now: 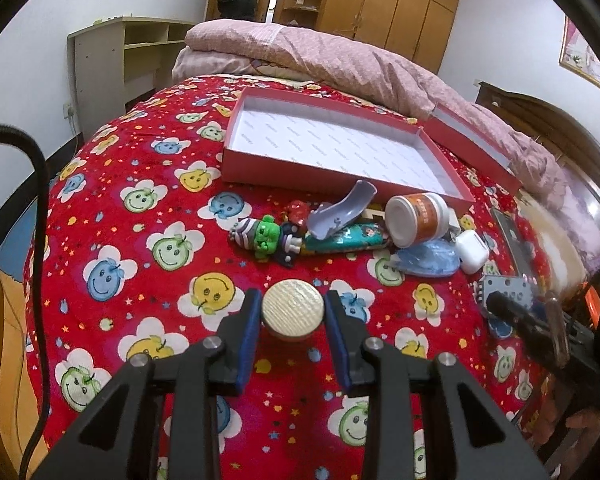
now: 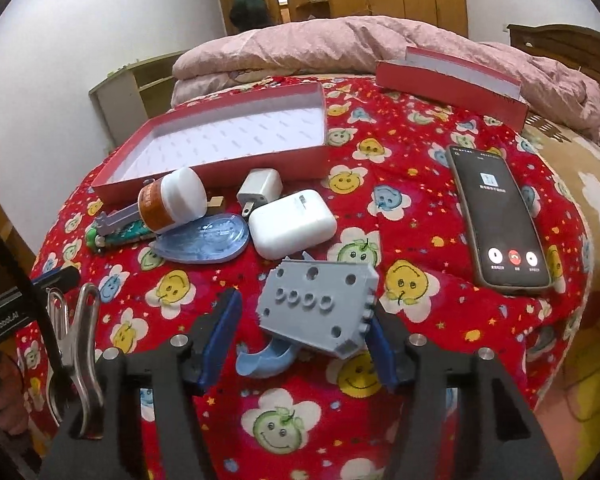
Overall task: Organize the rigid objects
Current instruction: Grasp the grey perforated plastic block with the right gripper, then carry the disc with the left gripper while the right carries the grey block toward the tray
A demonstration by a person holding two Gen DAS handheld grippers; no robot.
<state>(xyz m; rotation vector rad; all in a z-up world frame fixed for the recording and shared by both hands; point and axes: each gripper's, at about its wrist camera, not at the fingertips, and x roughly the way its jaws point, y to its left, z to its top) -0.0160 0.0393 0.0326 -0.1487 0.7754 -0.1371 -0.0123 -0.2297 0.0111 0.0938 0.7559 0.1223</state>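
Observation:
My left gripper [image 1: 293, 312] has its blue pads against both sides of a round pale wooden disc [image 1: 293, 309], just above the red smiley bedspread. My right gripper [image 2: 304, 322] is open around a grey plastic block with holes [image 2: 320, 304]; the right pad touches its edge, the left pad stands clear. An empty red box [image 1: 342, 152] with a white inside lies beyond a pile: green figure [image 1: 266, 236], purple slide piece [image 1: 340, 210], orange-labelled jar [image 1: 418, 218], white earbud case [image 2: 292, 224], white charger [image 2: 260, 190], blue oval dish [image 2: 204, 242].
The box lid [image 2: 452, 80] leans at the far right by a pink quilt [image 2: 360, 40]. A phone [image 2: 498, 216] with a lit call screen lies on the right. A small blue curved piece [image 2: 264, 362] lies under the grey block. A metal clip [image 2: 76, 344] hangs at the left.

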